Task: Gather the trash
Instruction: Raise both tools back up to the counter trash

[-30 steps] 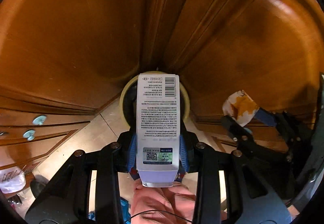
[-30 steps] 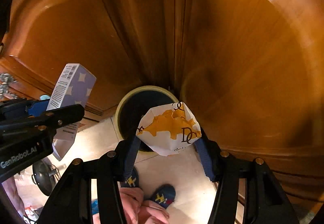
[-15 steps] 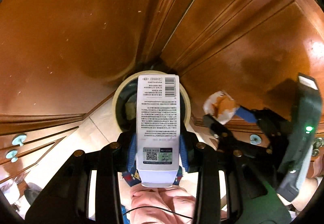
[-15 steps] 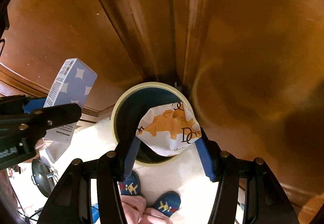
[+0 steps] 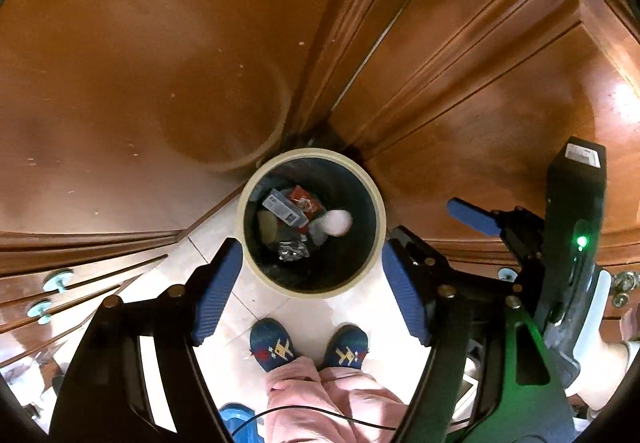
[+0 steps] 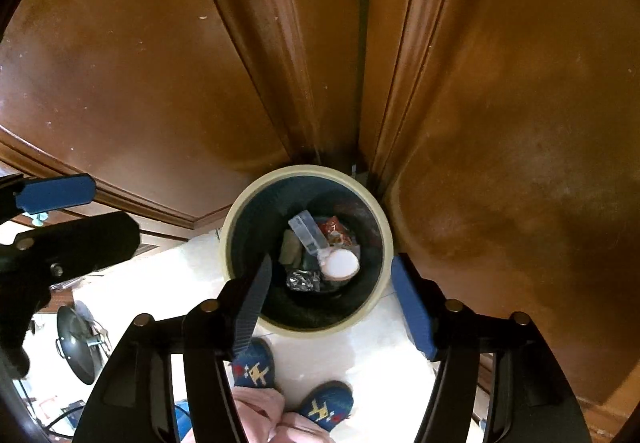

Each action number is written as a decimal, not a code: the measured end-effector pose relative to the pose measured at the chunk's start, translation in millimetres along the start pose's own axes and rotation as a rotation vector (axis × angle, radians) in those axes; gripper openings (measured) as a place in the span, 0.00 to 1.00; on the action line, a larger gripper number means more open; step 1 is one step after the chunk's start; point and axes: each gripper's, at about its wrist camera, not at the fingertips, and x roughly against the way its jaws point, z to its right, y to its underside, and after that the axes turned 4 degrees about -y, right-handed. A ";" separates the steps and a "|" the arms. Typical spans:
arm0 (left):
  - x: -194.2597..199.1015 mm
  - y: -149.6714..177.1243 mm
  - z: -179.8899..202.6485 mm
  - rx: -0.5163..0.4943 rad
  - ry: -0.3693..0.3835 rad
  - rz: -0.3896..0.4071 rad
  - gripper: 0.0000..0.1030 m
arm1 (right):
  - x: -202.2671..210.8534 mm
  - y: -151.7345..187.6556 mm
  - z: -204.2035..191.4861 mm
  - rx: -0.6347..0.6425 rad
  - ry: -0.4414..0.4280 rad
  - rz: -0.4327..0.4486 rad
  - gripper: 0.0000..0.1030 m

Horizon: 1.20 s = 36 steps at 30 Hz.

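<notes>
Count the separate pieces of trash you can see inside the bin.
5 at least, all in the trash bin: pale box, red wrapper, white crumpled bag, foil wad, olive piece. More may be hidden underneath.

No legible text in either view. Pale printed rectangular carton (image 5: 285, 207) inside the cream-rimmed dark round bin (image 5: 376, 199): print too small to read. Red crumpled wrapper (image 6: 335, 230): markings unreadable.
</notes>
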 end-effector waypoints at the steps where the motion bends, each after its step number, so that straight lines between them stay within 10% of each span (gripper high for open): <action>1: 4.4 2.8 -3.2 0.000 0.000 0.002 0.68 | 1.8 -0.1 -0.2 -0.004 0.000 -0.001 0.62; 19: 105.6 38.2 -1.3 0.048 -0.011 0.050 0.68 | 71.5 5.5 -17.3 -0.040 0.002 0.011 0.62; 36: 313.6 62.3 26.9 0.068 -0.031 0.346 0.68 | 282.8 -3.6 -36.4 -0.014 -0.056 0.177 0.62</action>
